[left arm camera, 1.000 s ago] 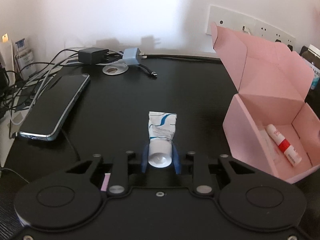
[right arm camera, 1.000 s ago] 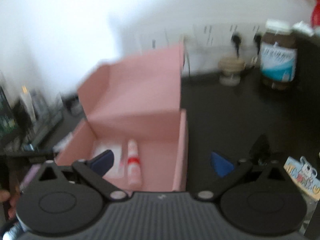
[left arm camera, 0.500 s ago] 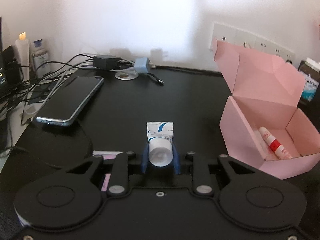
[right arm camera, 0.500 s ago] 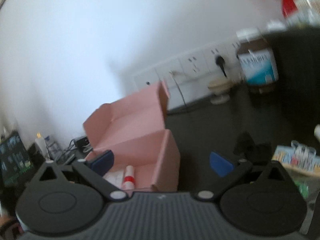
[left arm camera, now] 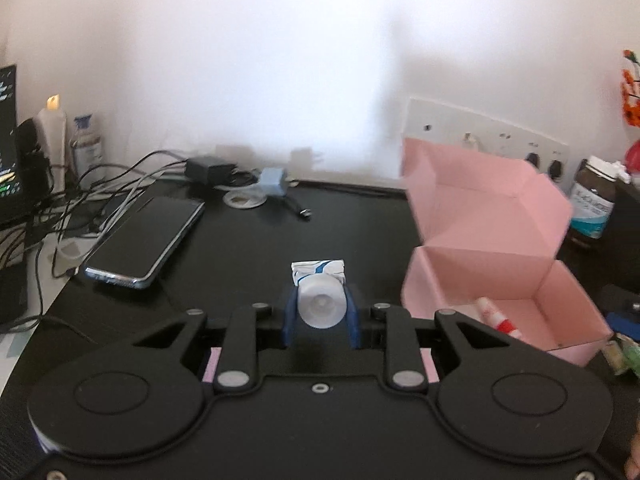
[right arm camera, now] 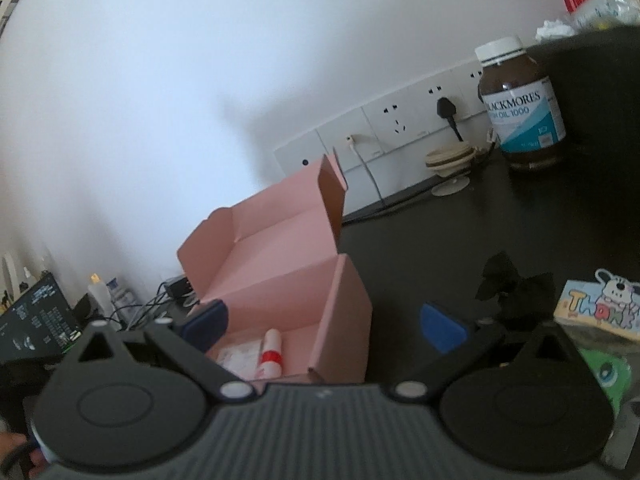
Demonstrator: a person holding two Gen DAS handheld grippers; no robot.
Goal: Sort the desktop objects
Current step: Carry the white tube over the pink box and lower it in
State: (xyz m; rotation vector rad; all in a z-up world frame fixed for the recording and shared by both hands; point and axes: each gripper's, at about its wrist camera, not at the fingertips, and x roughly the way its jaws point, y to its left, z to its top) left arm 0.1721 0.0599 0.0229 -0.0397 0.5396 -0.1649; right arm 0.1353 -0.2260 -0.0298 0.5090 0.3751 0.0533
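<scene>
My left gripper is shut on a white and blue cream tube, held by its cap end above the black desk. An open pink box stands to its right with a white and red stick inside. In the right wrist view my right gripper is open and empty, raised in front of the pink box; the stick and a flat packet lie in it.
A black phone, chargers and cables lie at the left back. A brown supplement bottle, a wall socket strip, a black clip and a cartoon card are at the right.
My left gripper has lifted the tube off the desk and pulled back. My right gripper has risen and tilted, so the box sits lower and farther in its view.
</scene>
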